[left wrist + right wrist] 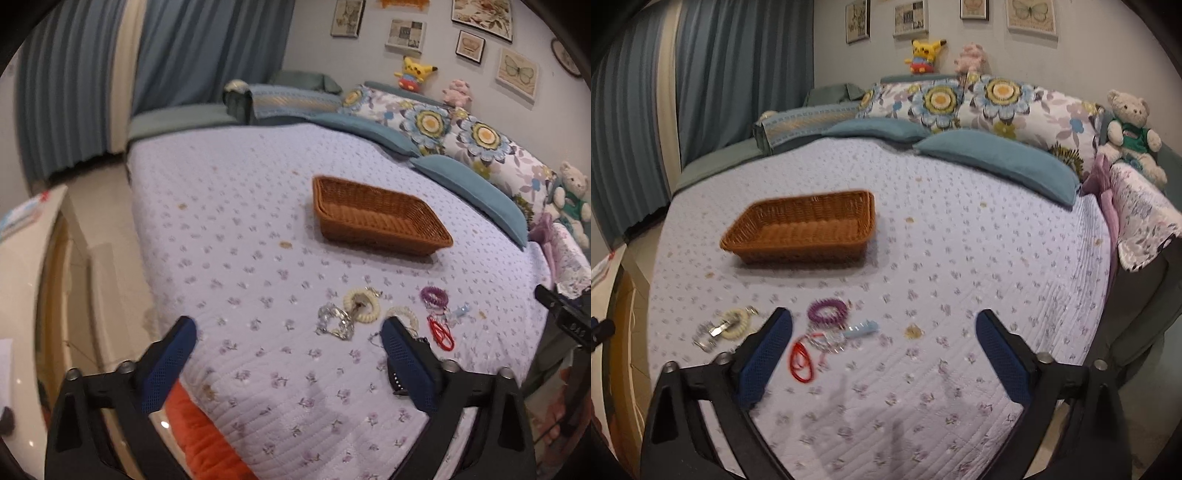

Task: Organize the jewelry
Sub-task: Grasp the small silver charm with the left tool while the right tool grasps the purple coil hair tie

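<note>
Wicker basket [380,216], two cream coils [362,305], purple coil [827,310]

home bedroom | quilted bed [960,258] | pillows [997,158] | plush toys [1130,133] | curtains [738,74]

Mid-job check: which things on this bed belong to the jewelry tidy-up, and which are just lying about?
Job:
brown woven wicker basket, nothing visible inside
clear crystal bead bracelet
cream coil bracelet
purple coil bracelet
red loop band
light blue clip

Lying about:
blue pillows
white teddy bear in green shirt
yellow Pikachu plush
</note>
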{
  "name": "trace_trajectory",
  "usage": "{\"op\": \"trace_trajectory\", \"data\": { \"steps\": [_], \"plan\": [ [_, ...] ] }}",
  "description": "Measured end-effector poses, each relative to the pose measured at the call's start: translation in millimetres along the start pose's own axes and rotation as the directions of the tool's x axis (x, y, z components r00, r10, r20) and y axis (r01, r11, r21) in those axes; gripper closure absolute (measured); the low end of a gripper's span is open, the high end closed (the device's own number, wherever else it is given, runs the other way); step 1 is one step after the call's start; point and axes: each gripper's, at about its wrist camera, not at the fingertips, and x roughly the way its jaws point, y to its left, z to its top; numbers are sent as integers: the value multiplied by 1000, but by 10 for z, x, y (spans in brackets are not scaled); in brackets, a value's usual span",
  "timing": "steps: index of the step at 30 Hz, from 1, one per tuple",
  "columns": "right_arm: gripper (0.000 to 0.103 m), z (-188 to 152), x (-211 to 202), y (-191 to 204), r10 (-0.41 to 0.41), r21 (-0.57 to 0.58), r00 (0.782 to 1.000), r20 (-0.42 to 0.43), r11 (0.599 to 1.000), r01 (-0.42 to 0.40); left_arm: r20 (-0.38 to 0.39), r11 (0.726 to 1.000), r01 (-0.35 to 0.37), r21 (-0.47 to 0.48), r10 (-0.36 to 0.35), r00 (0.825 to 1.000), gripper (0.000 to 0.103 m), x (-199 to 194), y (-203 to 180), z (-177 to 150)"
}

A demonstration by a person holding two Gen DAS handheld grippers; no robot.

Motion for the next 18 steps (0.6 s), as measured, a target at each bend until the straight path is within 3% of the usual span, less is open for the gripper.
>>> {"op": "trace_trajectory", "data": {
  "steps": [3,5,6,12,13,14,18],
  "plan": [
    [21,-85,166,-33,37,-19,998,-41,999,-38,-64,999,41,-7,-42,997,16,275,34,-49],
    [28,-116,312,-22,66,-25,995,-77,997,-68,-99,998,60,-15,-61,993,33,419,29,-88],
    [33,-111,385,-17,89,-22,992,-93,996,-91,-120,997,77,-23,-79,990,37,507,26,-109],
    [50,36,1021,124,203,-6,956,-210,978,-209,-174,991,135,-6,-134,976,39,854,-46,-126],
    [53,58,1136,172,211,-15,950,-231,975,-220,-186,989,146,6,-142,972,41,915,-70,-115],
    [57,76,1222,206,215,-23,946,-243,974,-227,-195,988,153,19,-147,970,50,966,-94,-106],
    [58,104,1514,294,224,-21,930,-291,971,-240,-234,983,185,16,-176,956,54,1212,-122,-73]
  ]
}}
